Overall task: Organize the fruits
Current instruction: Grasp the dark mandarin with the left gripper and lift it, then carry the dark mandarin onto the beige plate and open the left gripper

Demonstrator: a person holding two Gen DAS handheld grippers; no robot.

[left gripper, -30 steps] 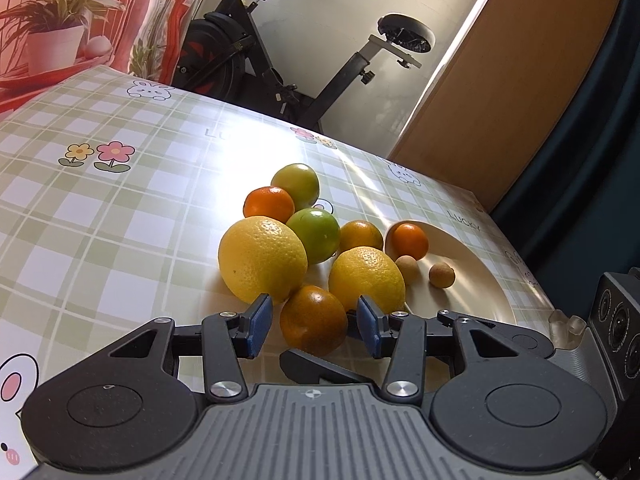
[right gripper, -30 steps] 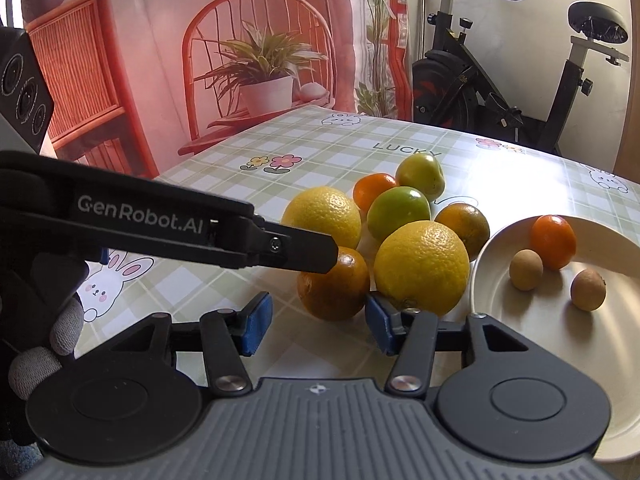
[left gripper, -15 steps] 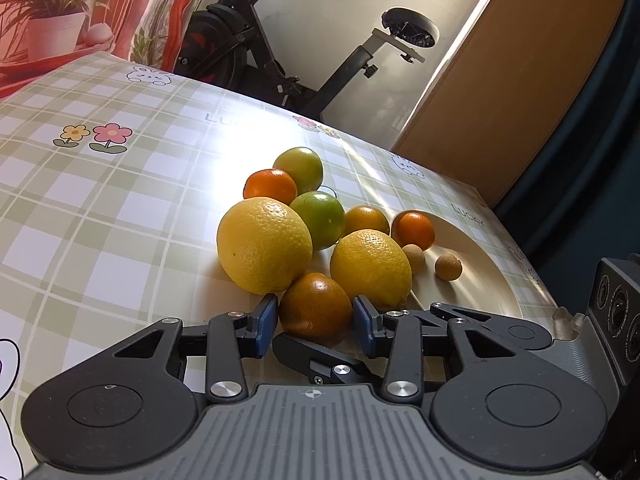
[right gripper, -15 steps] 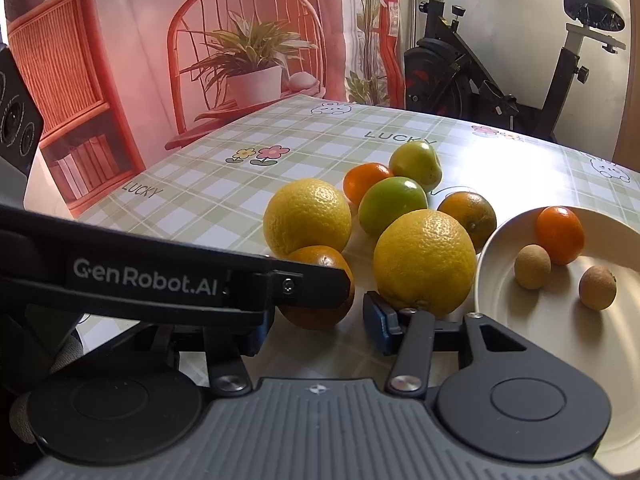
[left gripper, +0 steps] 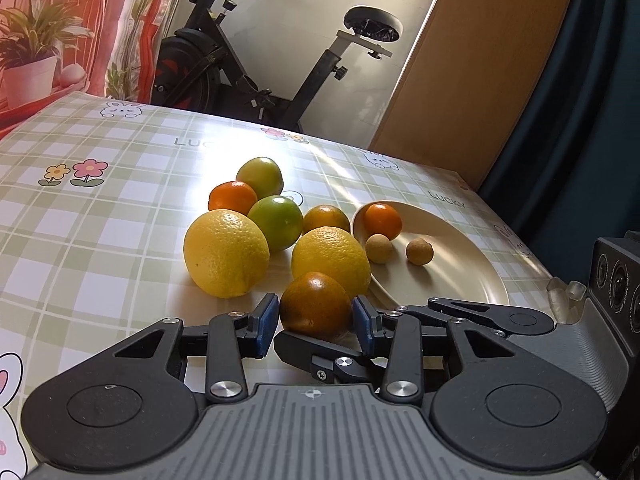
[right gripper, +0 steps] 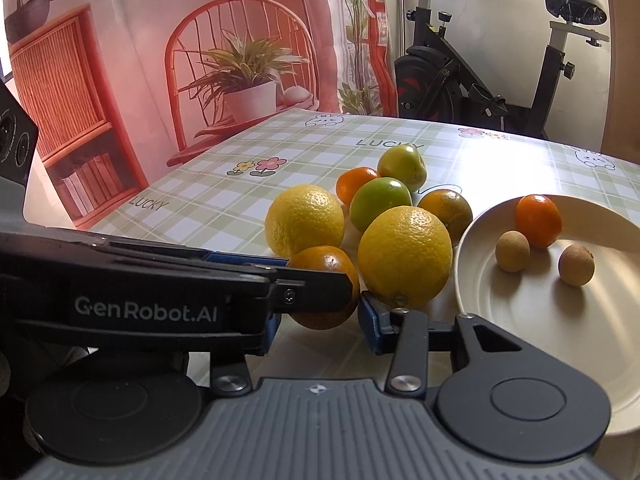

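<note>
Both grippers point down at a slant toward the same spot and cross there. The left gripper (left gripper: 315,322) has its blue pads (left gripper: 266,324) set on either side of a dark orange (left gripper: 316,306), close against its skin, though contact is hard to confirm. The right gripper (right gripper: 320,322) comes in from the other side, its jaws closing around that same fruit; its left finger is hidden behind the left gripper's arm.
</note>
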